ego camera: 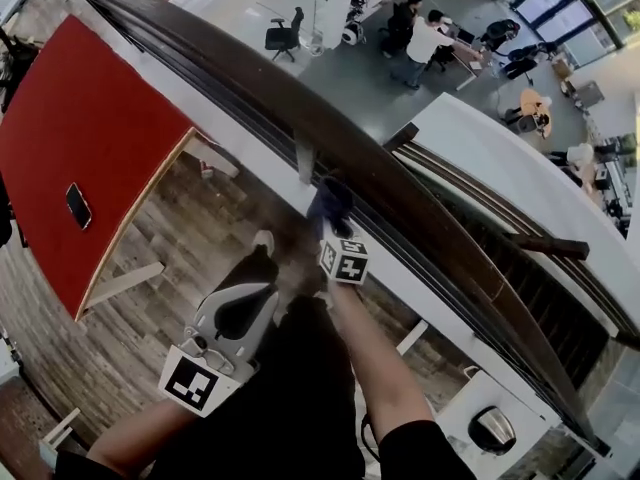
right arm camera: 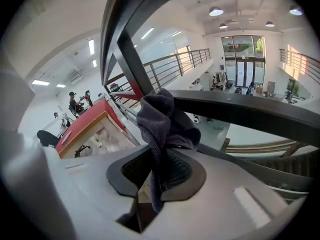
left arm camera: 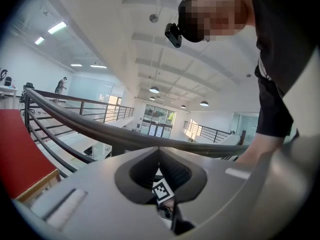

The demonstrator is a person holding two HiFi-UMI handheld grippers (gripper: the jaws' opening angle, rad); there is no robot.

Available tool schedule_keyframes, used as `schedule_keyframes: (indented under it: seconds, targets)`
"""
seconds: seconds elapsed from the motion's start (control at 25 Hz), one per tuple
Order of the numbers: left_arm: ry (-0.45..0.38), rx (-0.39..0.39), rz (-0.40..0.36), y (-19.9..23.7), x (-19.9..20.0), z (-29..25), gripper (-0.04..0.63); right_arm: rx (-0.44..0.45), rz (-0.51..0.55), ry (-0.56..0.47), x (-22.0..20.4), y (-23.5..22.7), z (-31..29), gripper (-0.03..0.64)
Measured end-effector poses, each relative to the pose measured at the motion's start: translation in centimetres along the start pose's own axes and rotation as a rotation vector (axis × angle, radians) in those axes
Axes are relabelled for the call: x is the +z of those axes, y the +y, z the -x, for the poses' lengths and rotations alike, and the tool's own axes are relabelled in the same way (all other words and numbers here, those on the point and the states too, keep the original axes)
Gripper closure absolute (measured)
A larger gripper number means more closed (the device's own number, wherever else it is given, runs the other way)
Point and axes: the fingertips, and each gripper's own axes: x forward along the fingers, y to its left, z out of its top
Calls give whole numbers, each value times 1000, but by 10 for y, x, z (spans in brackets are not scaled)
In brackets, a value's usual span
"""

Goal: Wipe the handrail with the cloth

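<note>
The dark wooden handrail runs slantwise from the upper left to the lower right, above metal bars. My right gripper is shut on a dark blue-grey cloth bunched at its tip, close against the near side of the rail; whether it touches I cannot tell. In the right gripper view the cloth hangs between the pads of that gripper, with the rail just behind. My left gripper is lower left, away from the rail. Its jaws are shut on nothing, and the rail crosses ahead.
A red-topped table with a phone on it stands at the left on the wood floor. A rail post is just left of the cloth. Beyond the rail, people and an office chair are on the floor below.
</note>
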Motion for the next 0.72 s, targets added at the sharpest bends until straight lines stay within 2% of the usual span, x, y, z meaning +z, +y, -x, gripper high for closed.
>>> schedule_keyframes:
  seconds: [0.2, 0.36, 0.48, 0.6, 0.72]
  targets:
    - [15, 11, 15, 38, -3, -3, 597, -34, 15, 47, 5, -4, -41, 563]
    - [27, 24, 52, 66, -2, -2, 597, -103, -41, 29, 12, -23, -61, 563]
    - [56, 21, 68, 80, -4, -1, 595, -117, -103, -12, 20, -29, -75, 563]
    - [76, -3, 30, 93, -9, -3, 595, -136, -184, -36, 16, -33, -93, 563]
    - [66, -28, -15, 101, -9, -7, 595, -148, -217, -45, 10, -38, -108, 563]
